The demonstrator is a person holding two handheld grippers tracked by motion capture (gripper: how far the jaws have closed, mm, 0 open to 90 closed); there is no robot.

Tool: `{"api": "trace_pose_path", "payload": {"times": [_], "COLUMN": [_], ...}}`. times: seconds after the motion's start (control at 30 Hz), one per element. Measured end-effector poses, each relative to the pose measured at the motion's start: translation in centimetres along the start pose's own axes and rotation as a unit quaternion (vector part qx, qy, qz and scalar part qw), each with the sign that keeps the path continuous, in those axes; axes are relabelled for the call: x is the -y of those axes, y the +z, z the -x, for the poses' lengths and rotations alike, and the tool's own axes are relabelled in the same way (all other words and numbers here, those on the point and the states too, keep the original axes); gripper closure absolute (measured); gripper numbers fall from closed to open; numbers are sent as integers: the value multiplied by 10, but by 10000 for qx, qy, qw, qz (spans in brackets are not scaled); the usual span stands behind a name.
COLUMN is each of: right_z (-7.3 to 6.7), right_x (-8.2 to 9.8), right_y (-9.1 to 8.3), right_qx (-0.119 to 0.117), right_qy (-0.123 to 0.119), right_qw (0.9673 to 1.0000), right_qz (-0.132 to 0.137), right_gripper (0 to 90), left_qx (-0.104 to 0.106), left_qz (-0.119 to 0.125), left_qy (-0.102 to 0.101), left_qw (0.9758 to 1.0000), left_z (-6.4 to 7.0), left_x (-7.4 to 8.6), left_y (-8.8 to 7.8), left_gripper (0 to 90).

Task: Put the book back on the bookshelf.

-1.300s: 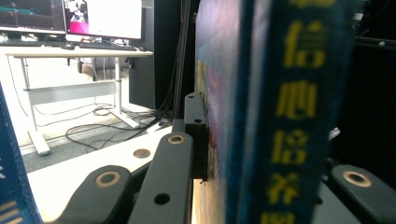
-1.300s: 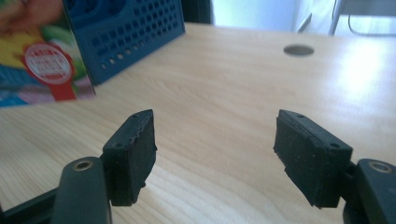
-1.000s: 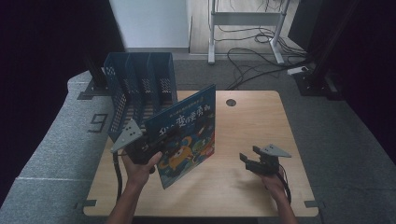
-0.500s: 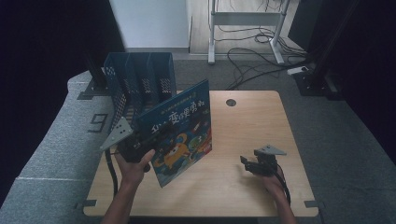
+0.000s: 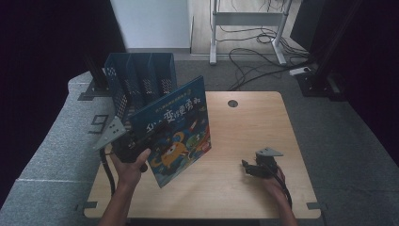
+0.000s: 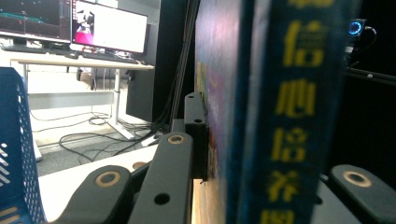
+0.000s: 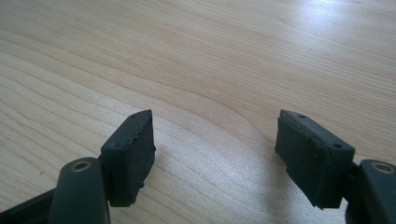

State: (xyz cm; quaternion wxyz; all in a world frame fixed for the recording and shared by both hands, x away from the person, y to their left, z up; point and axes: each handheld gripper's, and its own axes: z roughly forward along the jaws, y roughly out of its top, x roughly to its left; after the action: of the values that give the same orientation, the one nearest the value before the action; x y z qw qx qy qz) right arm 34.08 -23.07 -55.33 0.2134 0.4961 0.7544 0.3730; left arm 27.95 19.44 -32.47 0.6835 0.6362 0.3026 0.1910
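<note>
We see the wooden desk [image 5: 244, 136] with a blue file rack [image 5: 141, 80] at its far left corner. Just in front of the rack, the picture book [image 5: 176, 129] stands tilted off the desk's left half — our left tool [image 5: 141, 141] is clamped on it. Our right tool [image 5: 249, 168] rests near the front right edge, jaws apart over bare wood.

Overhead light is falling evenly on the table [image 5: 244, 136] in the high view, while the surroundings are lying in deep darkness. In the left gripper view, the book [image 6: 280, 112] is sitting too close and is blurring. In the right gripper view, glare is washing the upper right wood, and soft shadows are lying beneath the pads [image 7: 133, 154].
</note>
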Motion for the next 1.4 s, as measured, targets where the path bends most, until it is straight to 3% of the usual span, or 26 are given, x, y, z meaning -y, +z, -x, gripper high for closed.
{"api": "trace_pose_path", "payload": {"times": [0.4, 0.83, 1.4], "right_z": [3, 3, 2], "right_x": [0, 0, 0], "right_y": [1, 1, 1], "right_qx": [61, 68, 105], "right_qy": [92, 104, 60], "right_qw": [9999, 9999, 9999], "right_qz": [-78, -88, -104], "right_gripper": [278, 276, 275], "left_qx": [-155, -474, -642], "left_qz": [50, 152, 371], "left_qy": [27, 63, 111], "left_qw": [9999, 9987, 9972], "left_z": [-5, -16, -22], "left_x": [-6, -13, -22], "left_y": [-4, -12, -29], "left_gripper": [825, 825, 824]}}
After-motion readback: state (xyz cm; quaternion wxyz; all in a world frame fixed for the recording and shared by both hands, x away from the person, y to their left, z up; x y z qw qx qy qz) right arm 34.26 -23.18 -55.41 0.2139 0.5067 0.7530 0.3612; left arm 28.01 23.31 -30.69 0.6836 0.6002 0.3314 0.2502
